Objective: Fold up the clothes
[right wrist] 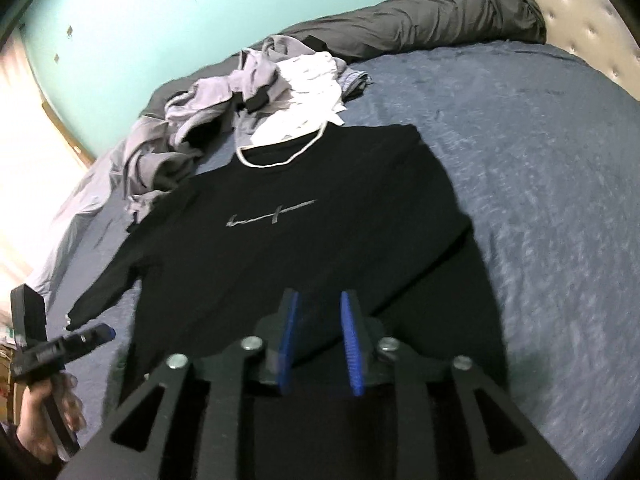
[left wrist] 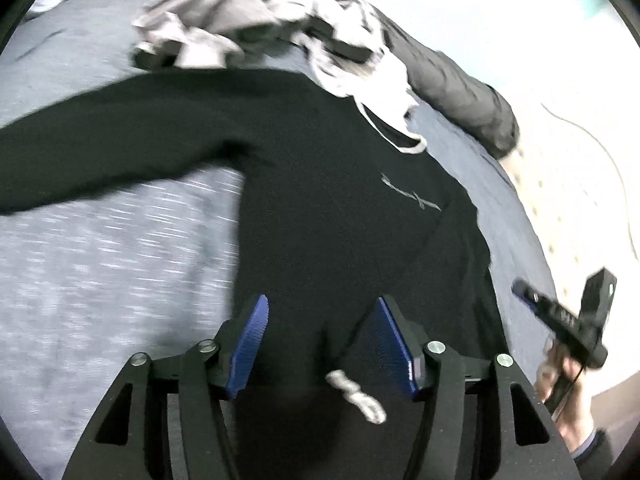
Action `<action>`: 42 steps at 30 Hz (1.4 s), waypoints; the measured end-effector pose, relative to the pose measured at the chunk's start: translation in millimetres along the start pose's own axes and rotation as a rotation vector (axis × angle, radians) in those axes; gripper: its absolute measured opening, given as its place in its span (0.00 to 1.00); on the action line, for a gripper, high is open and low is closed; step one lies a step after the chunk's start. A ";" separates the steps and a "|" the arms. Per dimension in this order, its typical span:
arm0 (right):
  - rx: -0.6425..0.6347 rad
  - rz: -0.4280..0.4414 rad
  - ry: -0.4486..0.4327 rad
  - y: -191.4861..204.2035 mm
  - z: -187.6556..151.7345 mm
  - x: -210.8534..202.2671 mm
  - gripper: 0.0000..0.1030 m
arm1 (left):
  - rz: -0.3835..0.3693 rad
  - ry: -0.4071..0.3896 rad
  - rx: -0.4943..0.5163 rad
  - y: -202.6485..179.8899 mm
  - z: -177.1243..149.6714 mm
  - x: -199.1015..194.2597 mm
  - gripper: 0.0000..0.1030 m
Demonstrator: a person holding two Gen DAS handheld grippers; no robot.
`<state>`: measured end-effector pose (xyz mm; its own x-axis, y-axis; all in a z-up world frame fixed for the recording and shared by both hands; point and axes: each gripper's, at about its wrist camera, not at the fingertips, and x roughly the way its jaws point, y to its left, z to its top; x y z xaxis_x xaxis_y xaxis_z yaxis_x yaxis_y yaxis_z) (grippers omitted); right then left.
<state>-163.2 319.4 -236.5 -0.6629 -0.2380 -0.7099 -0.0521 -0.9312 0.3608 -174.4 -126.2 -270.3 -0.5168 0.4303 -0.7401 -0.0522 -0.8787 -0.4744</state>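
Shirt [right wrist: 304, 232], black with long sleeves, lies spread flat and front-up on a blue-grey bedspread [right wrist: 540, 208], its hem nearest both cameras. Right gripper [right wrist: 320, 320] hangs over the hem, blue pads a narrow gap apart with nothing between them. Left gripper [left wrist: 320, 320] sits over the hem as well, fingers spread wide and empty; a short pale cord [left wrist: 356, 396] lies on the cloth between its arms. Each wrist view catches the other gripper off to one side, held in a hand [right wrist: 52, 432]. Further up the shirt: a grey script mark [right wrist: 272, 216] across the chest, then a neckline edged in white [right wrist: 280, 152]. One sleeve stretches out sideways over the bedspread [left wrist: 100, 152]; the left wrist view is motion-blurred. Beyond the collar, touching it, a heap of grey and white clothes [right wrist: 248, 92]. Farthest back, dark grey trousers [right wrist: 440, 28] lie along the bed's edge, beside a pale tufted headboard [right wrist: 580, 28] and a turquoise wall [right wrist: 160, 20].
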 end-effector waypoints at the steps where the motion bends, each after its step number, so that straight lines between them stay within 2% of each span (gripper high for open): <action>1: 0.007 0.016 0.000 3.6 -4.2 -0.4 0.40 | 0.017 -0.006 -0.013 8.4 3.1 -9.3 0.60; 5: 0.032 0.100 -0.009 17.9 -18.4 -1.0 0.46 | 0.090 -0.021 -0.104 56.0 12.0 -43.0 0.63; 8: 0.041 0.134 -0.015 24.1 -28.3 -0.3 0.56 | 0.152 -0.025 -0.179 96.1 16.4 -63.9 0.68; 14: 0.059 0.187 0.002 29.3 -37.0 7.9 0.57 | 0.259 -0.022 -0.300 173.7 14.1 -90.4 0.68; 19: 0.035 0.181 0.009 27.9 -40.6 10.2 0.58 | 0.289 -0.084 -0.389 214.7 16.4 -109.6 0.68; 25: 0.064 0.160 0.032 18.8 -44.8 20.0 0.59 | 0.311 -0.135 -0.438 246.3 24.6 -114.2 0.68; 30: 0.066 0.173 0.049 21.3 -44.7 23.7 0.59 | 0.317 -0.150 -0.464 263.7 34.0 -105.2 0.68; 34: 0.032 0.165 0.038 27.1 -42.6 22.7 0.59 | 0.303 -0.203 -0.522 279.9 34.3 -106.0 0.68; 38: 0.028 0.150 0.048 26.2 -43.6 28.9 0.61 | 0.295 -0.217 -0.519 286.7 40.9 -103.0 0.68; 39: 0.033 0.150 0.052 24.9 -44.1 30.3 0.63 | 0.292 -0.220 -0.518 288.4 42.7 -102.2 0.67; 41: 0.037 0.147 0.054 22.6 -45.2 31.7 0.64 | 0.288 -0.227 -0.515 291.6 46.1 -100.6 0.56; 42: 0.035 0.143 0.054 22.0 -45.3 32.2 0.64 | 0.286 -0.230 -0.514 293.2 47.9 -99.7 0.42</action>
<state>-151.8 278.7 -278.9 -0.6245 -0.3828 -0.6808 0.0132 -0.8767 0.4809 -179.1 -436.6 -312.7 -0.6231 0.0874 -0.7772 0.5028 -0.7164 -0.4837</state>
